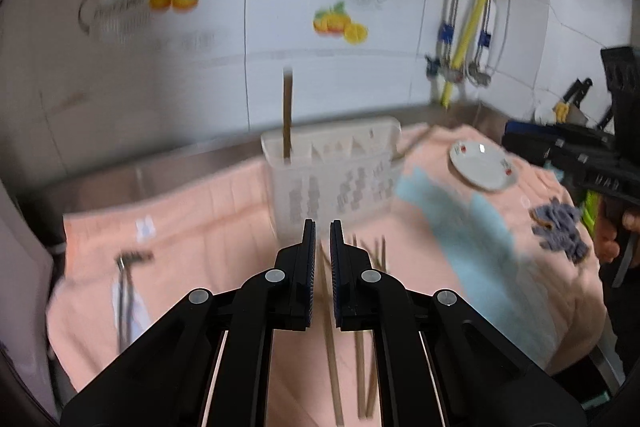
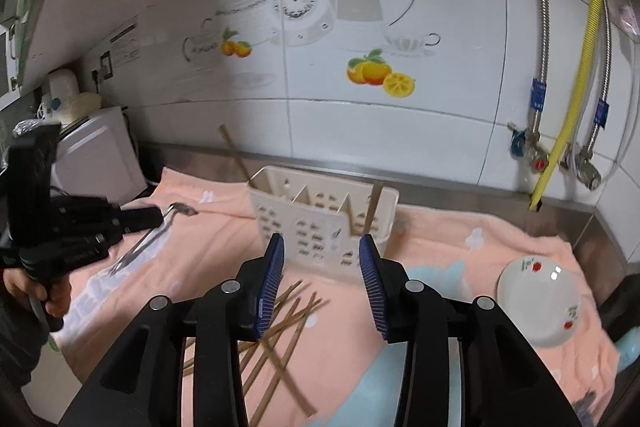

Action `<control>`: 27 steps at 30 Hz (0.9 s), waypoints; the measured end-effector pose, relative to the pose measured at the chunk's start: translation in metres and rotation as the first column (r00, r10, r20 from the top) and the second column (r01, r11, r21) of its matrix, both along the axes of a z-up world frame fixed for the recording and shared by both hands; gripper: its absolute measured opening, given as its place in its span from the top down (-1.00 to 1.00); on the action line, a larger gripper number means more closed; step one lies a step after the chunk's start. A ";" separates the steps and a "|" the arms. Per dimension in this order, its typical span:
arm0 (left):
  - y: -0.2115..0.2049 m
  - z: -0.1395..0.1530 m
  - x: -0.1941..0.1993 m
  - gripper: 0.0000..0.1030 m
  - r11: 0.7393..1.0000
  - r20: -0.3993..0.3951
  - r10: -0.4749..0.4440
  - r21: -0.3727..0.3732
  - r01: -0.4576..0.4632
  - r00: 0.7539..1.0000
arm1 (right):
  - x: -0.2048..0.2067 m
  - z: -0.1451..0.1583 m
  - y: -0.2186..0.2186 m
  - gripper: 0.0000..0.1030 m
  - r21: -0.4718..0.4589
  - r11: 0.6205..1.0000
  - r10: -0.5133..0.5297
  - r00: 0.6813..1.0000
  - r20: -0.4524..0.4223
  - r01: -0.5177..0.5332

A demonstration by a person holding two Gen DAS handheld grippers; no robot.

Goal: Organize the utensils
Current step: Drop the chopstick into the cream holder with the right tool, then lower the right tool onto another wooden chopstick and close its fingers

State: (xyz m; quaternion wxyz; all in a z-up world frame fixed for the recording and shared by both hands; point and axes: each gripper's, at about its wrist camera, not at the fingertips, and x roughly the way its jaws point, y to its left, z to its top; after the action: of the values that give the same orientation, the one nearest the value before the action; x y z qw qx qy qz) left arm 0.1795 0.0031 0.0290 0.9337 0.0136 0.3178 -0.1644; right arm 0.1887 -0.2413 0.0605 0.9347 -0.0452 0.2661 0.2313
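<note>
A white slotted utensil caddy [image 1: 332, 179] [image 2: 320, 219] stands on a peach towel [image 1: 200, 219] [image 2: 440, 231]. A brown chopstick [image 1: 287, 115] stands upright in it; in the right wrist view one chopstick [image 2: 236, 155] leans out left and another [image 2: 372, 207] stands at its right end. Several loose chopsticks [image 2: 280, 327] [image 1: 360, 339] lie on the towel in front. My left gripper [image 1: 322, 251] is nearly shut with a narrow gap, above a chopstick [image 1: 330, 339] on the towel. My right gripper [image 2: 322, 267] is open and empty above the pile.
Metal tongs [image 1: 126, 291] [image 2: 152, 239] lie at the towel's left. A white saucer [image 1: 482, 165] [image 2: 540, 303] sits at the right. A grey-blue cloth piece [image 1: 560, 227] lies near the right edge. Hoses and valves [image 2: 560, 107] hang on the tiled wall. A white appliance [image 2: 100, 155] stands at far left.
</note>
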 end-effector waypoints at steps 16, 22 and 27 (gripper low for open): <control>-0.002 -0.124 -0.029 0.86 0.998 -0.258 -0.023 -0.064 0.006 0.966 | -0.057 -0.073 0.003 0.22 -0.002 0.999 -0.038 0.996 -0.086 0.038; -0.001 -0.139 -0.023 0.86 0.997 -0.287 0.005 -0.066 -0.025 0.958 | -0.056 -0.104 0.001 0.22 -0.008 0.999 -0.044 0.988 -0.147 0.043; 0.002 -0.144 -0.022 0.79 0.997 -0.299 0.011 -0.071 -0.034 0.954 | -0.054 -0.129 0.000 0.22 -0.012 0.999 -0.044 0.977 -0.210 0.042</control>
State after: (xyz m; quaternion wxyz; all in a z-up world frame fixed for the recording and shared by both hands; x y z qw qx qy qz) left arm 0.1578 0.0050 -0.1150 0.8768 -0.0500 0.4487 -0.1658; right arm 0.1344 -0.2418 -0.0690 0.9059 -0.0180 0.3653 0.2135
